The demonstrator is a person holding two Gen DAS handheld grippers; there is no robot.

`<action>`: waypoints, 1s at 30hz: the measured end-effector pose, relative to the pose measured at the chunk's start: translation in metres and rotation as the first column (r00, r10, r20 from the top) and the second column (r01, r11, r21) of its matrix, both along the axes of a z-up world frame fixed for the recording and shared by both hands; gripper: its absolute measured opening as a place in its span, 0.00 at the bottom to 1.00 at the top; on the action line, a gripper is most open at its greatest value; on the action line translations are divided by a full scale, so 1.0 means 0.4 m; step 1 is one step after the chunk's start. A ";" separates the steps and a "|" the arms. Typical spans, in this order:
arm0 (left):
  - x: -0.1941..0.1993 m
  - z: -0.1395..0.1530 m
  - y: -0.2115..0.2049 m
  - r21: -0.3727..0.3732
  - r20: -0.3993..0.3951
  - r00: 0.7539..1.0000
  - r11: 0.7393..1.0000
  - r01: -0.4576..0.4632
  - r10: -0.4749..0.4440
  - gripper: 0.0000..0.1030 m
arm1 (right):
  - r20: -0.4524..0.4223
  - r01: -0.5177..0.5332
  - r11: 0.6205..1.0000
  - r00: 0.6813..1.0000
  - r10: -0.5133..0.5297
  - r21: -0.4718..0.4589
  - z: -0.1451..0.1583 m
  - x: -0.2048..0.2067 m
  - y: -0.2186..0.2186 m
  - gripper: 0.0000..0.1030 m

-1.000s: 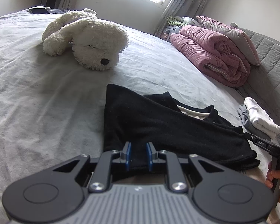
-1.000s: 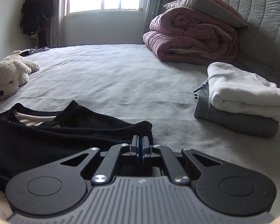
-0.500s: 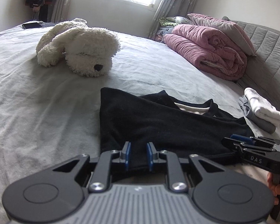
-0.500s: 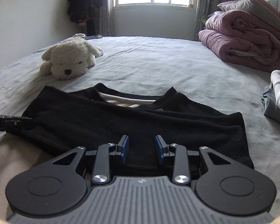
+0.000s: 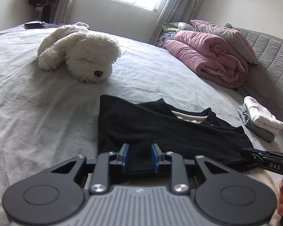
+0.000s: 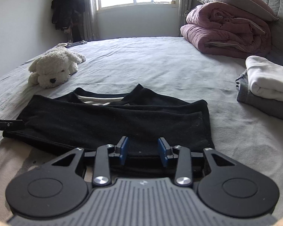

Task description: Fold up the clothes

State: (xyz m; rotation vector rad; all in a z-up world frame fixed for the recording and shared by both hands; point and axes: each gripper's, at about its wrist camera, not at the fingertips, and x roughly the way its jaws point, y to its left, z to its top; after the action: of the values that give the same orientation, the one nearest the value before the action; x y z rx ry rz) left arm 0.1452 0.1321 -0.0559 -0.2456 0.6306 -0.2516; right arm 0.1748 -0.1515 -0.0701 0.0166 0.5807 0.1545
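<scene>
A black knit garment (image 6: 111,124), folded into a wide band with a striped white lining visible at its neckline, lies flat on the grey-sheeted bed (image 6: 151,64) at the near edge. The left hand-held gripper (image 5: 139,158) is positioned at the garment's near hem, toward its left end; its blue-padded fingers (image 5: 124,157) stand moderately apart with black fabric visible between them, and no grip on the cloth is evident. The right hand-held gripper (image 6: 143,151) is positioned at the near hem toward the garment's right end; its blue pads (image 6: 163,152) are spread wide, with fabric lying between them but not clamped. A fluffy white plush dog (image 5: 79,56) rests on the bed beyond the garment, on the far left. A rolled pink quilt (image 6: 226,32) with a pillow on top sits at the far right against the grey quilted headboard (image 5: 269,60). A folded white garment stacked on a folded grey garment (image 6: 266,86) lies to the right of the black garment, well apart from it.
</scene>
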 end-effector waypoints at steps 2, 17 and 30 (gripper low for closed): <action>0.001 -0.004 -0.005 0.012 -0.005 1.000 1.000 0.009 -0.009 0.29 | 0.003 0.001 1.000 1.000 -0.001 0.008 0.007 -0.005 0.001 0.38; 0.003 -0.024 -0.013 0.059 -0.018 0.999 0.998 0.029 -0.028 0.30 | -0.075 0.099 0.995 0.992 -0.099 -0.001 -0.018 0.194 -0.011 0.36; 0.012 -0.016 0.036 -0.040 -0.030 0.999 0.998 -0.043 0.042 0.24 | -0.044 -0.102 0.988 0.993 0.107 0.114 0.033 0.134 0.145 0.37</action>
State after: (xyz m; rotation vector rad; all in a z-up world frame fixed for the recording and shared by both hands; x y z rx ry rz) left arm 0.1499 0.1463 -0.0624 -0.3016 0.6488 -0.2204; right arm 0.2283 -0.0933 -0.0568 0.0992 0.6230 0.2892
